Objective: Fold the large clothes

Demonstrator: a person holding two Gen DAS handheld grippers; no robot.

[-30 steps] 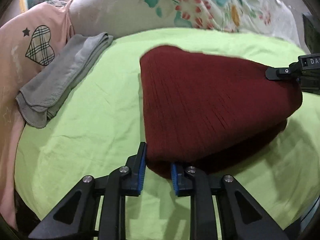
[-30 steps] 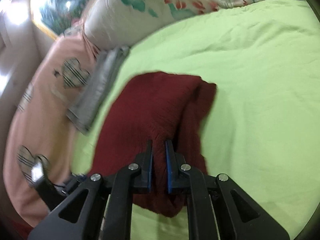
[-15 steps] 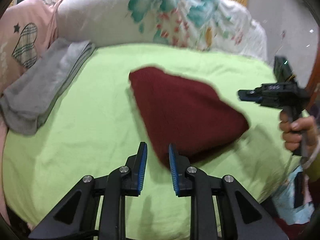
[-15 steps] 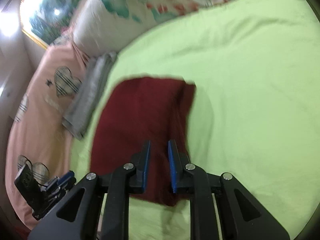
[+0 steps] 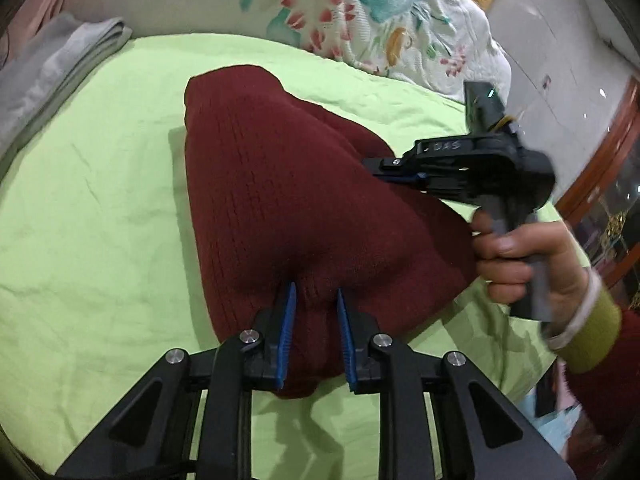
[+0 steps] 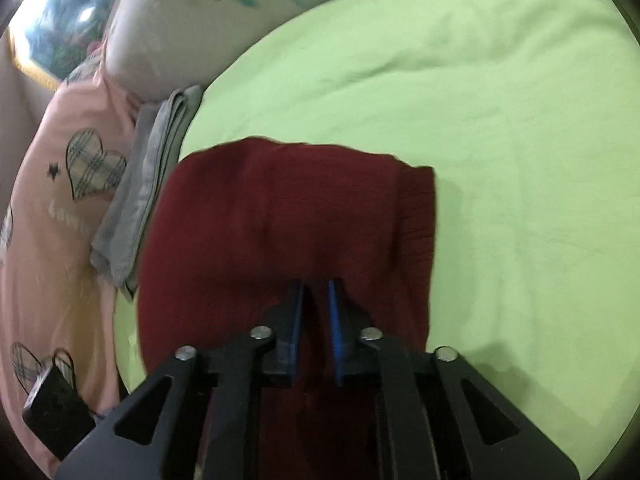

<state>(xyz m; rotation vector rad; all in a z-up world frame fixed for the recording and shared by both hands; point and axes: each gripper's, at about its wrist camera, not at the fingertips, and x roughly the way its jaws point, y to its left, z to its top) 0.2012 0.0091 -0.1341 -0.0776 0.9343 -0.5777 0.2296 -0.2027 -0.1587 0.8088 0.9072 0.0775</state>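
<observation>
A folded dark red knit sweater point(image 5: 280, 200) lies on the green bedsheet point(image 5: 88, 216). My left gripper point(image 5: 314, 296) is at its near edge, and a fold of the knit sits between the blue pads point(image 5: 289, 320). In the right wrist view the sweater point(image 6: 280, 216) fills the middle and my right gripper point(image 6: 316, 288) is over its near part, jaws narrow with red fabric between them. The right gripper also shows in the left wrist view point(image 5: 384, 168), pressed on the sweater's right side and held by a hand.
A folded grey garment point(image 5: 52, 76) lies at the bed's left edge, also in the right wrist view point(image 6: 148, 184). A floral pillow point(image 5: 360, 12) is behind. A pink cover with plaid hearts point(image 6: 60, 200) lies left. A wooden cabinet point(image 5: 608, 184) stands right.
Half a second ago both grippers were drawn back off the sweater. Both have moved forward onto it again, with knit between the jaws.
</observation>
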